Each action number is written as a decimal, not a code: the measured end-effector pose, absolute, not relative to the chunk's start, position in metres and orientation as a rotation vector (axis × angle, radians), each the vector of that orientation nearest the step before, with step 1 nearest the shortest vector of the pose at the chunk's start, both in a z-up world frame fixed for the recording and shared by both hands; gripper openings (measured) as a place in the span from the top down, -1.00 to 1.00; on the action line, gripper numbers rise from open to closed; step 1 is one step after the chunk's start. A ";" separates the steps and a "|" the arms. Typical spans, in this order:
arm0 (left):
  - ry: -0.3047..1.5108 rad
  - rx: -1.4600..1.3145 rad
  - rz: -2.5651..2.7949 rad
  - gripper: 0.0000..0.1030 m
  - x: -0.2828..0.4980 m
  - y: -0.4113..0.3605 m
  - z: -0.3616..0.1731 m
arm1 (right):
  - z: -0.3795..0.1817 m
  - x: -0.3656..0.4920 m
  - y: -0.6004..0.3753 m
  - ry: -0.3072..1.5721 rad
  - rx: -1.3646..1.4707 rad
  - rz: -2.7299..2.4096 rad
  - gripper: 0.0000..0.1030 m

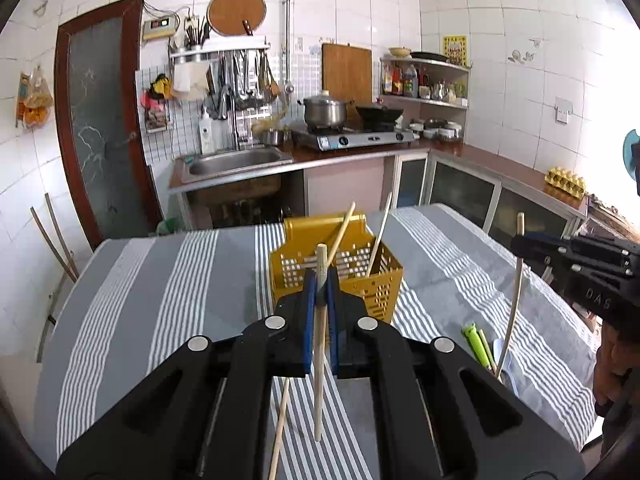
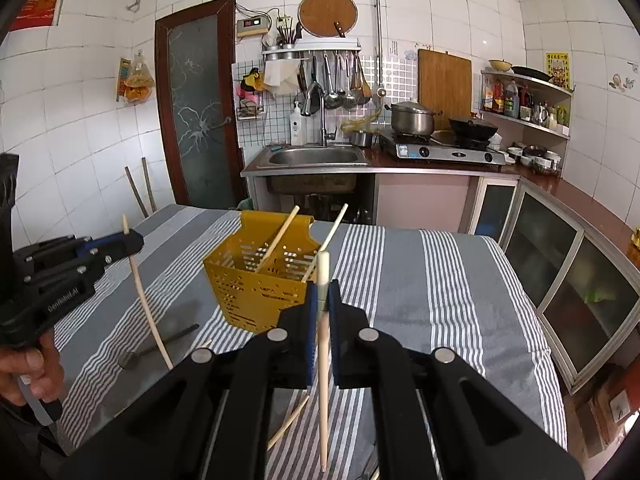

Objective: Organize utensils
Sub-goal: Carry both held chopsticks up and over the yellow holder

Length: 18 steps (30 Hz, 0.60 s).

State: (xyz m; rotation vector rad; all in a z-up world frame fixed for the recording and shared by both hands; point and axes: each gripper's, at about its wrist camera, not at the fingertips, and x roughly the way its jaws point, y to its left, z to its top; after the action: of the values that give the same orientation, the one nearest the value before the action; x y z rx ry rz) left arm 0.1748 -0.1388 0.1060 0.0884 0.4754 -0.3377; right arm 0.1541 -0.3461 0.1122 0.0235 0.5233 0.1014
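Two chopsticks are already dropped in the yellow basket [image 1: 352, 276] mid-table. One more chopstick [image 1: 320, 344] is clamped in the left hand-held gripper [image 1: 320, 292], another [image 2: 323, 360] in the right hand-held gripper [image 2: 323, 304]. A few utensils are left on the table [image 1: 160, 280].

Table [image 1: 180, 280]: utensil basket [image 1: 372, 280] at centre, 12 o'clock of both grippers; two chopsticks [image 1: 340, 236] lean inside it. Loose chopstick [image 1: 280, 432] on the cloth at 6 o'clock. Sink [image 1: 236, 162] behind, at 11 o'clock.

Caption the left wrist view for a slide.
Left gripper pinches an upright chopstick before the yellow caddy.
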 end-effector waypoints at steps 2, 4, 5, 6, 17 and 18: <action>0.457 0.089 -0.334 0.91 0.172 -0.138 0.114 | 0.116 0.151 -0.345 0.513 0.020 0.103 0.89; 0.445 0.085 -0.332 0.91 0.170 -0.137 0.120 | 0.121 0.148 -0.344 0.502 0.017 0.106 0.89; 0.437 0.085 -0.330 0.91 0.170 -0.137 0.123 | 0.123 0.147 -0.344 0.496 0.015 0.107 0.89; 0.431 0.085 -0.328 0.91 0.170 -0.136 0.126 | 0.126 0.145 -0.344 0.487 0.013 0.107 0.89; 0.384 0.087 -0.325 0.91 0.176 -0.133 0.151 | 0.149 0.147 -0.333 0.429 -0.005 0.115 0.89; 0.379 0.089 -0.324 0.91 0.176 -0.134 0.153 | 0.151 0.148 -0.332 0.425 -0.006 0.118 0.89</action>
State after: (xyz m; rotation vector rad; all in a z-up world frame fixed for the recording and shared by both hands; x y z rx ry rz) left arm 0.1764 -0.1338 0.1533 0.0888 0.3788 -0.3242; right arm 0.1480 -0.3322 0.1515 -0.0065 0.4250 0.1185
